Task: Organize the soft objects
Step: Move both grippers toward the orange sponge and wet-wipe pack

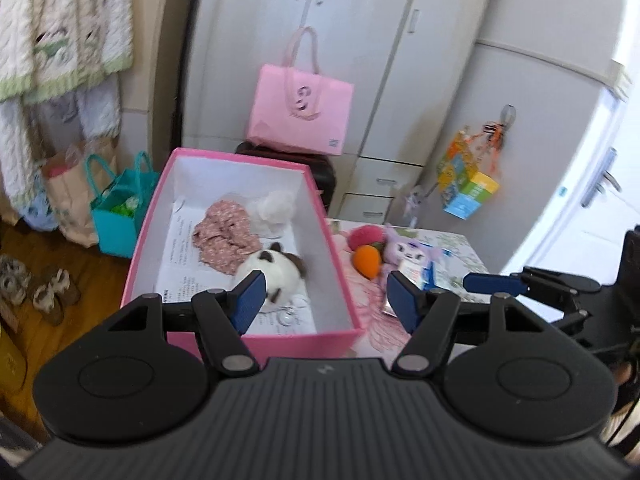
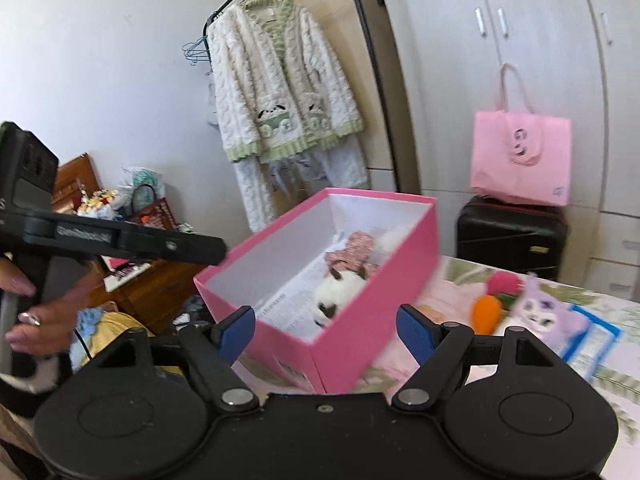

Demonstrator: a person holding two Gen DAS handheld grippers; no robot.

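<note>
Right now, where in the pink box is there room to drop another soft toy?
The near end of the pink box shows bare paper lining, in front of the black-and-white plush. The middle and far end are crowded by that plush, the pink floral cloth and the white fluffy toy.

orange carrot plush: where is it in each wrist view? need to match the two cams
Left wrist: orange carrot plush lies right of centre on the table, just outside the pink box's right wall, below the red plush.
Right wrist: it lies right of centre, past the box's near right corner, left of the purple plush.
Shared landmark: the pink tote bag on the black suitcase.
</note>
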